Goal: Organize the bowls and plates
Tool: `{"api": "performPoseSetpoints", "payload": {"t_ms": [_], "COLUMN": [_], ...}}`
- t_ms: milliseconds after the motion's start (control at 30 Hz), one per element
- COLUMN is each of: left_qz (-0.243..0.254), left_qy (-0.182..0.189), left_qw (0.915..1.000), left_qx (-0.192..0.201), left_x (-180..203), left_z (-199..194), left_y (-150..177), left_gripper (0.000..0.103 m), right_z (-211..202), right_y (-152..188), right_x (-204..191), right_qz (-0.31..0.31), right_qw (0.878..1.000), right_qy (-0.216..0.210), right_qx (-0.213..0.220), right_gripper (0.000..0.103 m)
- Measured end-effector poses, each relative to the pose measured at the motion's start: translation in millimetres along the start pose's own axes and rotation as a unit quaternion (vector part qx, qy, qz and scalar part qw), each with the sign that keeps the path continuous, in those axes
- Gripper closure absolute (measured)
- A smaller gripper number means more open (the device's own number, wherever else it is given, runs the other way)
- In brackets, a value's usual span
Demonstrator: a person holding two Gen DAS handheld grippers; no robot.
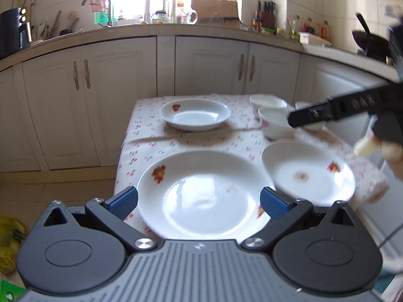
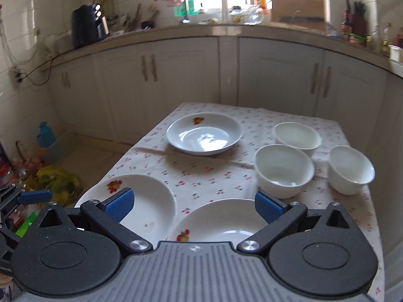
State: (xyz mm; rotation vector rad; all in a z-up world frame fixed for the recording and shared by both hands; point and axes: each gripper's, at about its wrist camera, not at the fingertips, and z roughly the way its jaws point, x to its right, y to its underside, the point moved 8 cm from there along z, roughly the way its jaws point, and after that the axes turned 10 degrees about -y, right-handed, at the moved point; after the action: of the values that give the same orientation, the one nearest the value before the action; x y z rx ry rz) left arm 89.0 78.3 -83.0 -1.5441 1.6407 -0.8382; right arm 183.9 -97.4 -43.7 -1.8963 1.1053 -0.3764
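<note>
Three white plates with fruit prints lie on the cherry-print tablecloth [image 2: 201,173]. The near-left plate [image 1: 204,196] [image 2: 141,201] sits under my open, empty left gripper [image 1: 199,202]. The near-right plate [image 1: 307,173] [image 2: 221,221] lies under my open, empty right gripper [image 2: 192,205]. The far plate [image 1: 195,114] [image 2: 204,133] is at the table's back. Three white bowls [image 2: 284,171] [image 2: 297,134] [image 2: 351,168] stand at the right; in the left wrist view the right gripper's body [image 1: 335,109] partly hides them.
White kitchen cabinets [image 2: 226,68] stand behind the table under a cluttered counter with a sink, a black appliance [image 2: 88,25] and a knife block [image 1: 267,15]. Bags and a blue bottle [image 2: 45,136] lie on the floor at the left. A wok [image 1: 370,41] sits at the right.
</note>
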Motion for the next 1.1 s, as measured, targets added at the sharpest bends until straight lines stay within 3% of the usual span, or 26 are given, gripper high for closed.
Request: {"api": "performPoseSetpoints", "payload": {"t_ms": [233,600,967,1100], "left_qz": [0.022,0.051,0.078,0.084], "left_qy": [0.040,0.080,0.107,0.116], "left_qw": [0.9981,0.9938,0.9892,0.9876], "left_qx": [-0.041,-0.058,-0.063,-0.062], "left_x": [-13,-12,-5,-3], "left_z": [11,34,47,48], "left_y": [35,44,44,42], "left_gripper": [0.001,0.001,0.001,0.001], "right_z": [41,91,131,136], "right_y": [8,2,10,11], "right_x": [-13,-25,-18,-17], "right_qz": [-0.001,-0.018,0.007,0.011], "right_qw": [0.998,0.989,0.978,0.974], "right_qy": [-0.049,-0.107,-0.142,-0.151], "right_qx": [-0.051,-0.096,-0.156,-0.167], "right_gripper": [0.000,0.001,0.032,0.034]}}
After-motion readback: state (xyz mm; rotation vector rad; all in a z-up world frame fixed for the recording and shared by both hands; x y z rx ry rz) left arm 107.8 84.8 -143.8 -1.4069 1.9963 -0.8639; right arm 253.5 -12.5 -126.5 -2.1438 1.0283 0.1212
